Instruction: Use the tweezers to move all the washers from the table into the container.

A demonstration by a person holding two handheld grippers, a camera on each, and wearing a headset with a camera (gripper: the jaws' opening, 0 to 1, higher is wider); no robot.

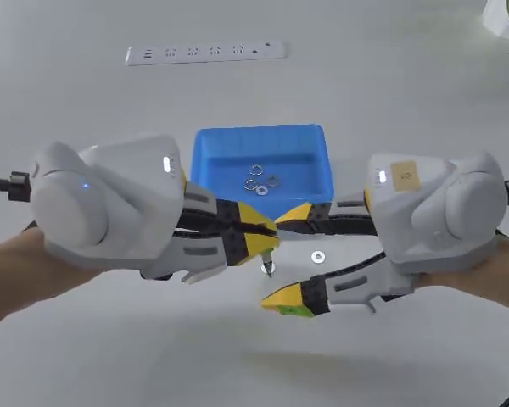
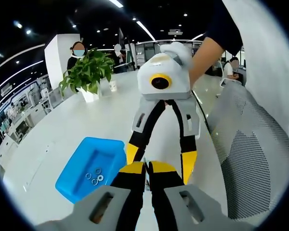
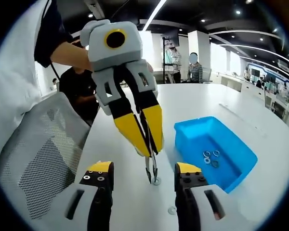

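My left gripper point(image 1: 267, 242) is shut on thin metal tweezers point(image 1: 267, 264) that point down at the white table. Their tips point(image 3: 151, 178) touch or pinch a washer point(image 3: 156, 181) on the table; I cannot tell which. A second washer point(image 1: 318, 256) lies loose just to the right. My right gripper point(image 1: 284, 259) faces the left one, open with nothing between its yellow-tipped jaws, which stand above and below the tweezers' tip. Behind them sits the blue container point(image 1: 310, 140) with several washers point(image 1: 259, 180) inside.
A white power strip point(image 1: 205, 52) lies at the table's far side. A potted plant point(image 2: 89, 72) stands on the table's end. A mesh chair point(image 3: 33, 159) stands on the person's side. People stand in the background.
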